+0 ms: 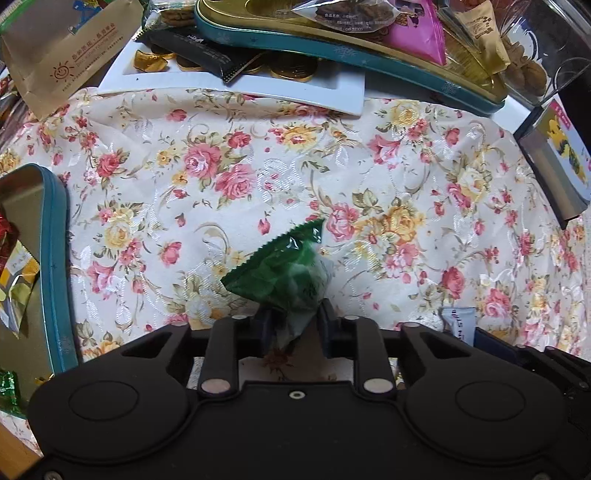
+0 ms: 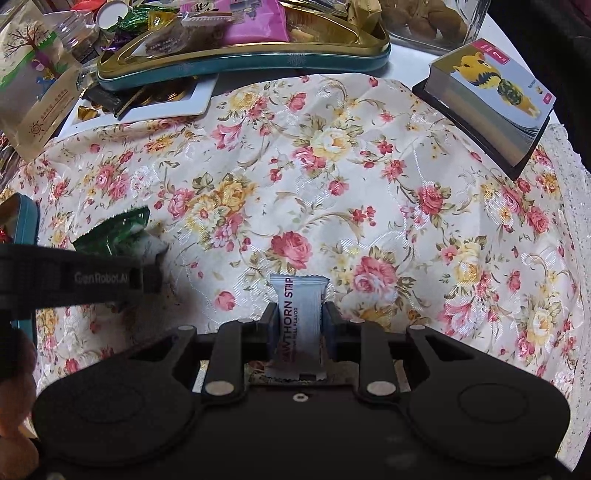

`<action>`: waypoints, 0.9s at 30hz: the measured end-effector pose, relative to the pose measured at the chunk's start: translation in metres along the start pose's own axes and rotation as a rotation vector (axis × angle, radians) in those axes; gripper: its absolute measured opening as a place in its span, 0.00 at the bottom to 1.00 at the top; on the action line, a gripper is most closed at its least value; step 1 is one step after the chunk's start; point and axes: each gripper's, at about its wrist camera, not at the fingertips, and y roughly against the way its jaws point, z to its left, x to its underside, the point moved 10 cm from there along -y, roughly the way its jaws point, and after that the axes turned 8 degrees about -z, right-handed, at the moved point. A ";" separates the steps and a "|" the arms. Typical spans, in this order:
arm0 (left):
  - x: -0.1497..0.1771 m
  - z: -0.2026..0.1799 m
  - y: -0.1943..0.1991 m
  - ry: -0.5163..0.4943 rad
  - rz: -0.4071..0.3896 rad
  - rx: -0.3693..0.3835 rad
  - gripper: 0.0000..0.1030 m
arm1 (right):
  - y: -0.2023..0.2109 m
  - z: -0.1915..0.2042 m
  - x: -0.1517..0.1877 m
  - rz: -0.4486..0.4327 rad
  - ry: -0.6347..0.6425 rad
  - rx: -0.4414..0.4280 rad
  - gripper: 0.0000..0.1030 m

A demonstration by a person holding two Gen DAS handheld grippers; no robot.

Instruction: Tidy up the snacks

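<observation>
My left gripper [image 1: 293, 325] is shut on a green snack packet [image 1: 284, 273] and holds it above the floral cloth [image 1: 369, 166]. The green packet also shows at the left of the right wrist view [image 2: 114, 232], with the left gripper's black arm in front of it. My right gripper [image 2: 299, 325] is shut on a white hawthorn strip packet [image 2: 297, 325], held upright between the fingers. The end of that white packet shows low right in the left wrist view [image 1: 458, 325].
A teal-rimmed gold tin tray [image 1: 332, 51] with snacks sits at the back on a white plate [image 1: 236, 85] of gold coins. A second teal tin [image 1: 55, 258] with packets lies at left. A brown paper bag [image 1: 62, 55], a boxed card [image 2: 495, 99] and a glass jar [image 2: 436, 22] ring the cloth.
</observation>
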 end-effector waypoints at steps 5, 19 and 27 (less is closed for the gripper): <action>-0.007 0.003 0.012 -0.002 -0.026 0.010 0.26 | 0.004 -0.001 -0.002 0.003 -0.010 -0.010 0.23; -0.018 -0.006 0.067 -0.041 -0.094 0.111 0.18 | 0.043 -0.017 -0.041 -0.111 -0.152 -0.049 0.22; -0.014 0.002 0.048 -0.006 -0.037 0.085 0.20 | 0.036 -0.022 -0.036 -0.087 -0.170 -0.021 0.22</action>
